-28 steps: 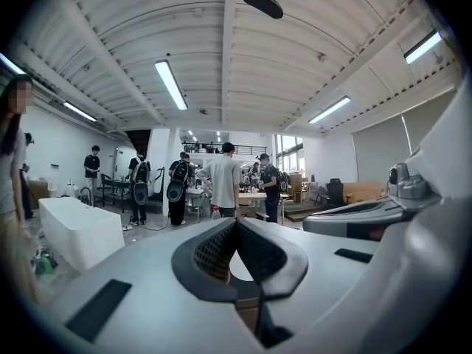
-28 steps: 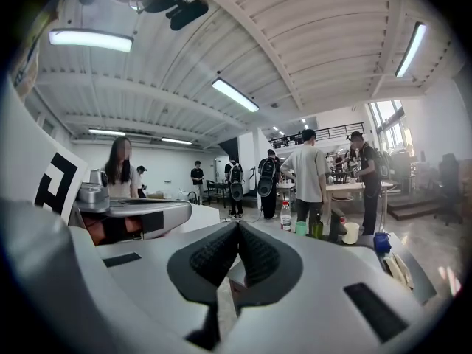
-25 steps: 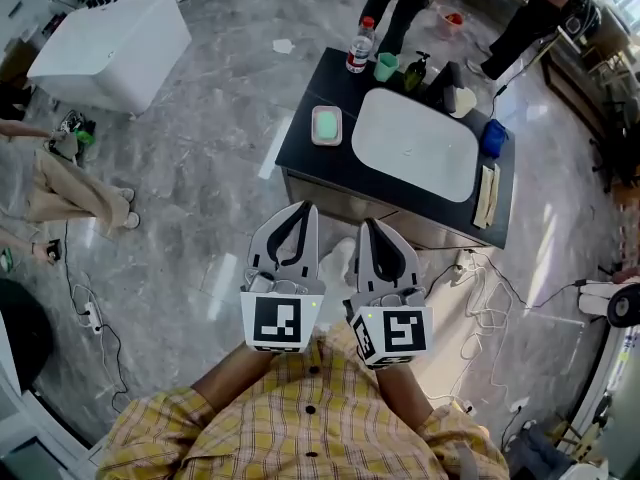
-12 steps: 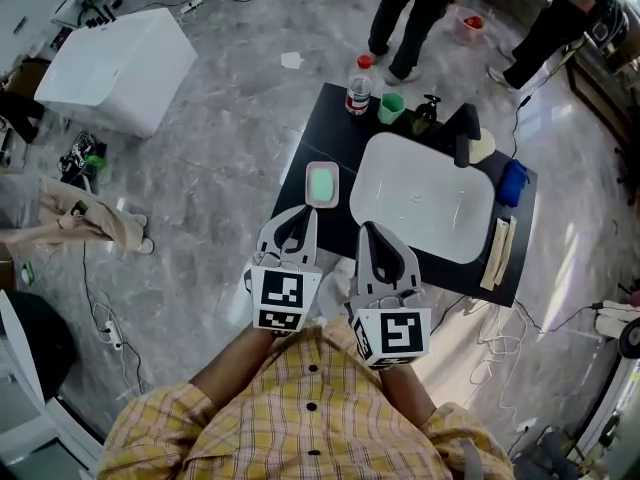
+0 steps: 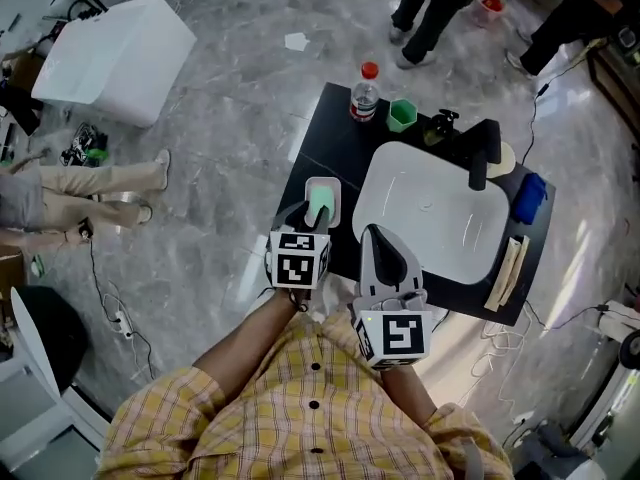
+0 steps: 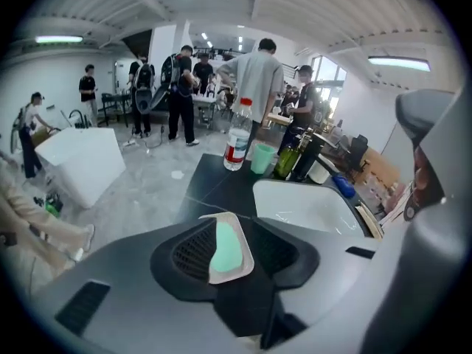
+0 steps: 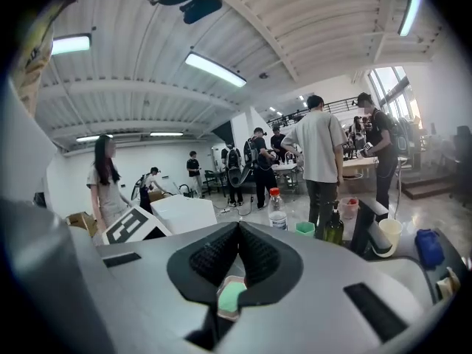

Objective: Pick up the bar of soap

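Note:
A pale green bar of soap (image 5: 320,207) lies in a white dish (image 5: 311,190) at the near left corner of the black counter (image 5: 335,143). My left gripper (image 5: 306,220) points down over the dish. In the left gripper view the soap (image 6: 226,246) and dish (image 6: 243,258) show between the jaws, which are opening; the pads do not touch it. My right gripper (image 5: 373,231) hangs beside it to the right, shut and empty. In the right gripper view the soap (image 7: 233,296) peeks below the closed jaws (image 7: 237,231).
On the counter sit a white sink basin (image 5: 430,213), a black faucet (image 5: 484,154), a red-capped bottle (image 5: 366,94), a green cup (image 5: 402,116), a dark bottle (image 5: 440,126) and a blue object (image 5: 528,198). People stand beyond the counter. A white box (image 5: 112,53) is on the floor.
The counter has come nearer. My left gripper has reached forward over the soap dish and its jaws have parted. The right gripper has stayed shut in about the same place.

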Demonstrator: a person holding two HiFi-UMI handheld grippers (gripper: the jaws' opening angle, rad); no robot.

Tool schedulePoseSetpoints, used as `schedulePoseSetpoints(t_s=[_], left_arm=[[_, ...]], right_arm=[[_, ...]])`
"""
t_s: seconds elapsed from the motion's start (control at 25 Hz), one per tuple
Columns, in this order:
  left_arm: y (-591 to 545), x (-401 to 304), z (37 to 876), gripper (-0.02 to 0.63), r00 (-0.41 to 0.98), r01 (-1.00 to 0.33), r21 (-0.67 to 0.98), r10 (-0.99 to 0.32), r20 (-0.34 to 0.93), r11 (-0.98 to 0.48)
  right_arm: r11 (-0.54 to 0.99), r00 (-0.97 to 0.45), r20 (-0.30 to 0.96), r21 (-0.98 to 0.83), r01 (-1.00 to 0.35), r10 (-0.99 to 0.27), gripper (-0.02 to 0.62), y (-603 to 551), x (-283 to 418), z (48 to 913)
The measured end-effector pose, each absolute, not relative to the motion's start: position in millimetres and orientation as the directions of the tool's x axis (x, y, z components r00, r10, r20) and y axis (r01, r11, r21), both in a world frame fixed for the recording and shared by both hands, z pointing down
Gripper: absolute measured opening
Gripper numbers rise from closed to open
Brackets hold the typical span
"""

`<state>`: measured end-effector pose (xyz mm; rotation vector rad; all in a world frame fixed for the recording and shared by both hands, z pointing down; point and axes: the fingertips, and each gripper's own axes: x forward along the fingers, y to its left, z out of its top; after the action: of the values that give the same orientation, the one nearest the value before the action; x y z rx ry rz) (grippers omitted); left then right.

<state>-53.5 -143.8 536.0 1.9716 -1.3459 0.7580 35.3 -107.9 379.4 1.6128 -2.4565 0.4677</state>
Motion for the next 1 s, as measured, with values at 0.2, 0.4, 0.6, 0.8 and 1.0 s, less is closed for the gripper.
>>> schedulePoseSetpoints(t_s=[0.2, 0.4, 0.6, 0.8, 1.0], left_arm=[[-150, -44, 595, 0.238, 0.327, -0.943, 0.255, -0.438, 0.837, -0.216], [-167, -46, 620, 0.27, 0.296, -0.955, 0.259, -0.396, 0.869, -0.145], [-172, -40, 637, 0.278, 0.281, -0.96, 0.259, -0.35, 0.894, -0.11], [-168, -41, 654, 0.279, 0.261, -0.965, 0.246, -0.292, 0.92, -0.087], [-170, -41, 659, 0.279, 0.252, -0.968, 0.243, -0.259, 0.932, -0.067]], right_arm=[[0.304, -0.351, 0.335, -0.186, -0.934, -0.875, 0.018, -131, 42, 394], [0.271, -0.338, 0.374, -0.221, -0.937, -0.864, 0.018, -145, 41, 413], [0.266, -0.338, 0.396, -0.225, -0.937, -0.854, 0.018, -156, 43, 424], [0.266, -0.341, 0.405, -0.23, -0.936, -0.848, 0.018, -165, 47, 428], [0.278, -0.352, 0.395, -0.234, -0.932, -0.849, 0.018, -172, 50, 429]])
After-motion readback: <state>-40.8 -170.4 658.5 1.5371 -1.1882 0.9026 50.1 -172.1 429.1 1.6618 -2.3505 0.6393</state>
